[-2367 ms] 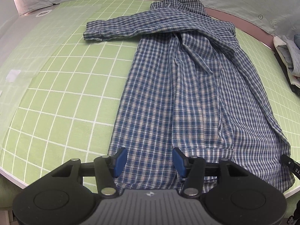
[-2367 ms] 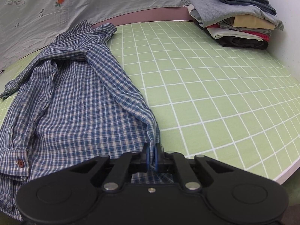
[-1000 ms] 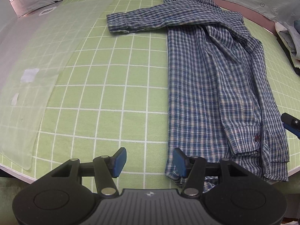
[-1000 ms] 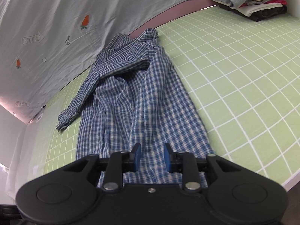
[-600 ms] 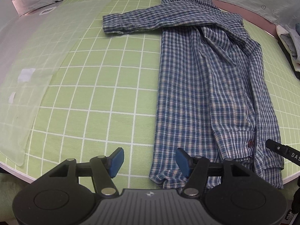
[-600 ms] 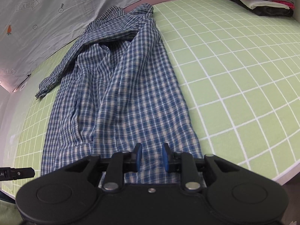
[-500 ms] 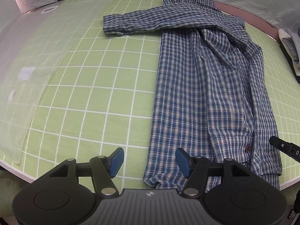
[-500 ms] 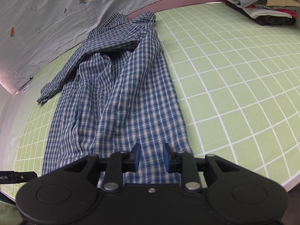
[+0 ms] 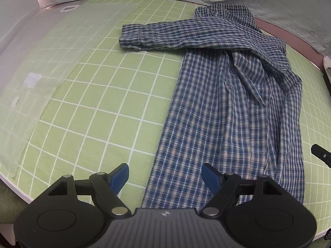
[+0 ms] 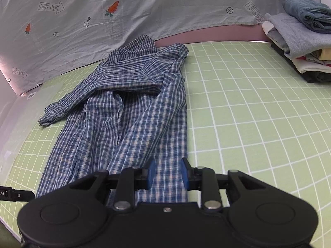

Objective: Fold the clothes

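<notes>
A blue and white plaid shirt [image 9: 227, 111] lies lengthwise on the green grid mat [image 9: 103, 95], collar at the far end. One sleeve [image 9: 165, 37] stretches out to the left across the mat; the other side is folded in over the body. My left gripper [image 9: 165, 175] hovers open over the shirt's near left hem corner, holding nothing. In the right wrist view the same shirt [image 10: 128, 113] runs away from my right gripper [image 10: 167, 174], which stands open above the near right part of the hem with nothing between its blue pads.
A stack of folded clothes [image 10: 300, 41] sits at the far right of the mat. A translucent plastic sheet [image 9: 41, 62] covers the mat's left part. A grey printed cloth [image 10: 144, 10] hangs behind the table. The table's front edge [image 9: 12, 179] is close.
The right gripper let go of the shirt's edge and opened. Both grippers drew back toward the near hem, the left one shifting rightward to the shirt's corner. The shirt lies still.
</notes>
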`<state>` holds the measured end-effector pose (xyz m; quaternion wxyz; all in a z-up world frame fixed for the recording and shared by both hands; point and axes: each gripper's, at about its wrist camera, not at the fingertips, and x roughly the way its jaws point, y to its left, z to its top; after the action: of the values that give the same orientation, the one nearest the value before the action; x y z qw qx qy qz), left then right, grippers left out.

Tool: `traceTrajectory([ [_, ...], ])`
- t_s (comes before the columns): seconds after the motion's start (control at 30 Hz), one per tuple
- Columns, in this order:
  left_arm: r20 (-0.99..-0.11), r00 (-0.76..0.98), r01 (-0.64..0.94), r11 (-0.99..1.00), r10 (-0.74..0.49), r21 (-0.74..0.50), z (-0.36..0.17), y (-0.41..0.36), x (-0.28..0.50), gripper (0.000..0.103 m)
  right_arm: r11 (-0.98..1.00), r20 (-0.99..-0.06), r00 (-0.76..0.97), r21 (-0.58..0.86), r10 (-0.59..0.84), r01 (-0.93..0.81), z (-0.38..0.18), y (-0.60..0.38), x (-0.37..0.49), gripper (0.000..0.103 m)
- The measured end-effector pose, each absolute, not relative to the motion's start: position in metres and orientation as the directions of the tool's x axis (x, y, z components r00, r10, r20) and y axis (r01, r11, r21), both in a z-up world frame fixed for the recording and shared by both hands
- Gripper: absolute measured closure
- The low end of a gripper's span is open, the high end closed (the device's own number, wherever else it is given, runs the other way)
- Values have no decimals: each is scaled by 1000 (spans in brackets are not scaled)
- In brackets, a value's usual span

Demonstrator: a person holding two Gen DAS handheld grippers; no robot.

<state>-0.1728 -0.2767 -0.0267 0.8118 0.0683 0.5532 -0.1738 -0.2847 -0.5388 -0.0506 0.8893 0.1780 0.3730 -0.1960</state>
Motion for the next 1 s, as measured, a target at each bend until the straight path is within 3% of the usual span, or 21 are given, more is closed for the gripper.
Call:
traceTrajectory([
  [0.43, -919, 369, 214, 975, -141, -64, -32, -280, -75, 24, 881, -710, 659, 120, -246, 458, -48, -571, -187, 75],
  [0.73, -908, 406, 129, 990, -105, -57, -47, -303, 8, 24, 803, -732, 657, 277, -180, 529, -67, -620, -115, 72],
  [1.0, -900, 429, 87, 995, -72, -39, -61, -318, 52, 24, 783, -781, 607, 280, -151, 556, -90, -623, -91, 68],
])
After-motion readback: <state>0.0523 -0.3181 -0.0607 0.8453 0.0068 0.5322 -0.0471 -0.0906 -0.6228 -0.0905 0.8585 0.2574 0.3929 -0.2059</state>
